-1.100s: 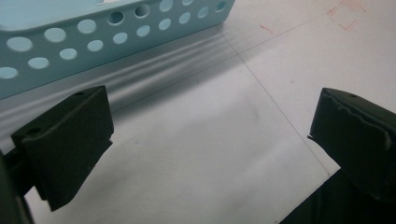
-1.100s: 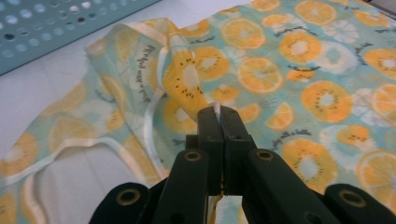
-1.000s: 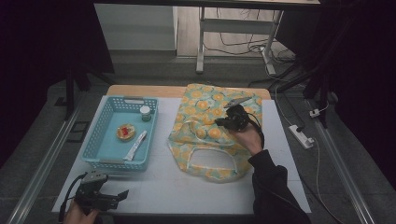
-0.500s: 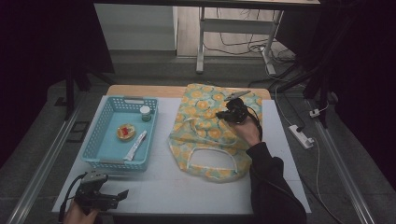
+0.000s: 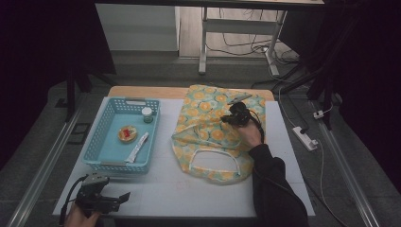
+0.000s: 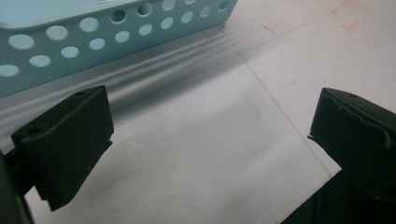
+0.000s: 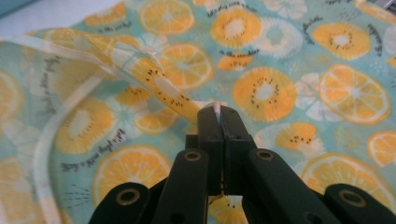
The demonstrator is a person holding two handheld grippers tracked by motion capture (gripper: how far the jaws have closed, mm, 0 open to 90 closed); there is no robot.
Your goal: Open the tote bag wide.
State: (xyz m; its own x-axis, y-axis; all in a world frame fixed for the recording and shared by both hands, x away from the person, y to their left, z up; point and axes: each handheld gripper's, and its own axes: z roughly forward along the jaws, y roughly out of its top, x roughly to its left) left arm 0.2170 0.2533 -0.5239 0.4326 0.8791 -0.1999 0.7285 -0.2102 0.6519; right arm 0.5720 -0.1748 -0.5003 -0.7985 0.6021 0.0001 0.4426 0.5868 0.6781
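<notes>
Work in hand looks like opening up the fruit-print cloth bag, and the grasp step seems already made. Starting at the left of the high view, the left hand-held gripper [image 5: 111, 201] sits low at the near left corner of the white table [image 5: 156, 189], well apart from the bag; its own view shows the two black jaws spread wide with bare table between them and the wall of the blue basket [image 6: 116, 28] just beyond. In that basket [image 5: 101, 156] lie a small jar [image 5: 147, 114], a round red-and-yellow item [image 5: 127, 134] and a white tube [image 5: 137, 147].

Moving right, the bag [image 5: 213, 142] lies flat on the table, its looped handle [image 5: 213, 165] toward the person. The right hand-held gripper [image 5: 226, 119] rests on the bag's upper part, and its own view shows the jaws pressed together on a pale hem of the bag [image 7: 154, 79], a ridge of fabric rising to the jaws from the left.

The next move likely calls for a gentle lift of that pinched edge, to part the upper layer from the lower, while the left hand-held gripper comes across to take the opposite rim.
</notes>
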